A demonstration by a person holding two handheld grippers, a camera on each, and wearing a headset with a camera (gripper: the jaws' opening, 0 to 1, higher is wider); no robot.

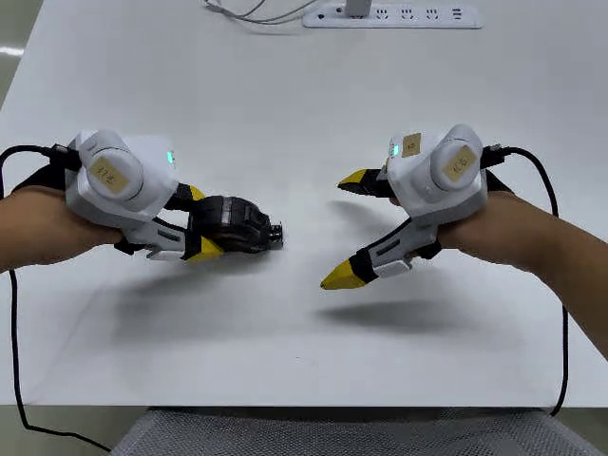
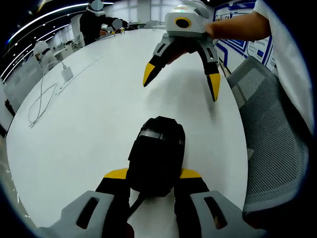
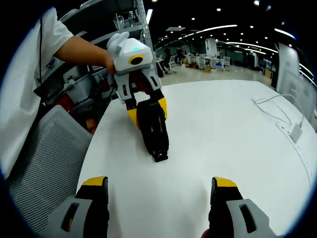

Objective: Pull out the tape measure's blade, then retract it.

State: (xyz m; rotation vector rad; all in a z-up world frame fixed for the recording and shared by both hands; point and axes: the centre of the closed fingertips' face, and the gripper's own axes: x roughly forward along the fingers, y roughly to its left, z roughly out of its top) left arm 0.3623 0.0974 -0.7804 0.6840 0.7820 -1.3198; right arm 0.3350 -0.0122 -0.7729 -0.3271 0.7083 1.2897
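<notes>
Our left gripper (image 1: 201, 221) is clamped on the tape measure (image 1: 233, 223), its yellow tips pressing the black case from either side at the rear. The case sits low on the bench (image 1: 285, 95), touching it or just above; we cannot tell which. The blade looks fully wound in, with only the hook (image 1: 277, 234) poking from the mouth, which faces our right gripper (image 1: 340, 231). That gripper hovers nearby with its jaws wide apart and holds nothing; in its own view the hook (image 3: 159, 157) lies ahead, between the jaws. We judge that the pull-out has not begun. The case is probably hard, compact and moderately heavy, so the left hold looks sound. The hook is the place to take hold: a small, thin tab, likely slick and easy to miss, so we would close on it squarely across its flat. The blade itself should be springy steel, stiff while curved but prone to kink, and it will pull back against us, so letting it return slowly seems wise.
</notes>
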